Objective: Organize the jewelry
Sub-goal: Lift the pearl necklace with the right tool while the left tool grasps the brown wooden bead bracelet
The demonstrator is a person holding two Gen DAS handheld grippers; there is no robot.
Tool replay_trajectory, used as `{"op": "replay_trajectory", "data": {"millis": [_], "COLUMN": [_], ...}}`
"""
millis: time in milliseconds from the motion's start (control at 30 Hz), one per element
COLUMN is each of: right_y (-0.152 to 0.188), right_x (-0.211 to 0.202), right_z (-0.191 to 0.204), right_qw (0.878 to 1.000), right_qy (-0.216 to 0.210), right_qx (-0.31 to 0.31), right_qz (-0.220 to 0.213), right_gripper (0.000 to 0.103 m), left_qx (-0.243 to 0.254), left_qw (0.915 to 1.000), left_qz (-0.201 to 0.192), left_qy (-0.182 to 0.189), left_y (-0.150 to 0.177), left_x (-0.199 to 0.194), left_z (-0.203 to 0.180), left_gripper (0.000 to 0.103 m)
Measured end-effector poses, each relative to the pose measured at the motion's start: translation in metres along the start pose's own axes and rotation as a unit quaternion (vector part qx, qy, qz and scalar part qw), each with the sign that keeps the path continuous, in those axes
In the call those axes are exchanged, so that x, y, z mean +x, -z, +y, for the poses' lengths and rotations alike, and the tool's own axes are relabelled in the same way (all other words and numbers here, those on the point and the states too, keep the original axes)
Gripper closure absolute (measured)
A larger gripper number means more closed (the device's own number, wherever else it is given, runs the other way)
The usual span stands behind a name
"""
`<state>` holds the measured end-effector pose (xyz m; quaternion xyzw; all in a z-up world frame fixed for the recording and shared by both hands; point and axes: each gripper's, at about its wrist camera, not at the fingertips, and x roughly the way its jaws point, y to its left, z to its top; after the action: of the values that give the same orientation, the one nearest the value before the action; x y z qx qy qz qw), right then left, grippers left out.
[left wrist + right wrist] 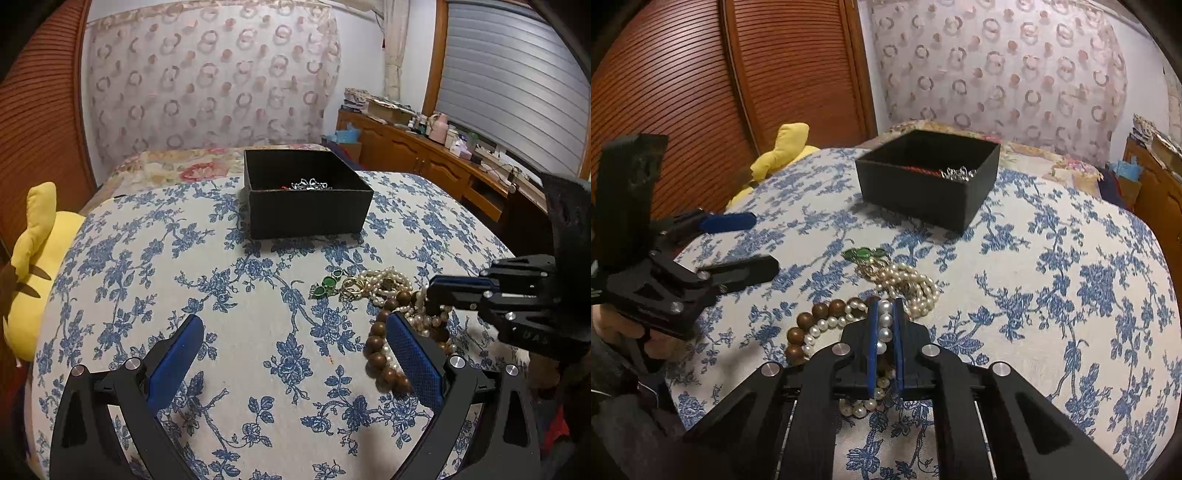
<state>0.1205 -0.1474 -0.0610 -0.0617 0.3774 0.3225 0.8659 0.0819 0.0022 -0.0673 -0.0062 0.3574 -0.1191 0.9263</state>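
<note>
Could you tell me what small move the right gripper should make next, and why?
Probably lift straight up a little. The right gripper is shut on the pearl strand, which lies tangled with the wooden bead bracelet and other pearls. A gentle lift should show whether it comes free before carrying it to the black box. The left gripper is open, holding nothing.

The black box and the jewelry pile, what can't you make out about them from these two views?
- Black box contents: in both wrist views its near wall hides all but a silver piece and a red bit.
- Pearl strand: in the right wrist view the right tool, shut on it, covers its lower run.
- Wooden bead bracelet: in the left wrist view the open left tool finger hides part of it.
- Gold piece: too small to identify.
</note>
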Motion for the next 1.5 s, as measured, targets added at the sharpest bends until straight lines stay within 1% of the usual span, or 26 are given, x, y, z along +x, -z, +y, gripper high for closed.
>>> {"op": "replay_trajectory", "data": {"millis": [467,767,1067,1200,1267,1333,1367,1433,1500], "right_y": [-0.026,-0.045,-0.063,-0.068,-0.070,-0.071,-0.072,-0.074,-0.075], "right_x": [-0.055,-0.094,-0.131,-0.144,-0.148,-0.149,-0.151,-0.154,-0.159], "right_z": [-0.008,-0.013,-0.022,-0.024,-0.024,-0.024,-0.025,-0.026,-0.028], "right_qw": [0.996,0.990,0.983,0.981,0.980,0.979,0.979,0.978,0.976], "right_qy": [0.012,0.031,0.056,0.064,0.067,0.070,0.072,0.077,0.081], "right_qx": [-0.003,-0.010,-0.014,-0.019,-0.021,-0.022,-0.022,-0.022,-0.023], "right_qz": [-0.083,-0.135,-0.172,-0.184,-0.187,-0.189,-0.190,-0.194,-0.199], "right_gripper": [0.095,0.095,0.095,0.095,0.095,0.095,0.095,0.095,0.095], "left_qx": [0.003,0.008,0.019,0.036,0.050,0.059,0.063,0.069,0.075], "left_qw": [0.9999,0.9999,0.9993,0.9984,0.9971,0.9959,0.9952,0.9937,0.9925], "left_qz": [0.008,0.011,0.025,0.034,0.044,0.052,0.058,0.070,0.080], "left_qy": [0.008,0.011,0.019,0.027,0.037,0.044,0.048,0.053,0.054], "left_y": [0.002,0.003,0.004,0.002,0.000,-0.001,-0.001,-0.002,-0.001], "left_x": [0.004,0.005,0.011,0.017,0.021,0.025,0.028,0.035,0.039], "left_z": [-0.008,-0.014,-0.021,-0.029,-0.036,-0.042,-0.044,-0.048,-0.051], "left_gripper": [0.008,0.008,0.008,0.008,0.013,0.028,0.033,0.049,0.059]}}
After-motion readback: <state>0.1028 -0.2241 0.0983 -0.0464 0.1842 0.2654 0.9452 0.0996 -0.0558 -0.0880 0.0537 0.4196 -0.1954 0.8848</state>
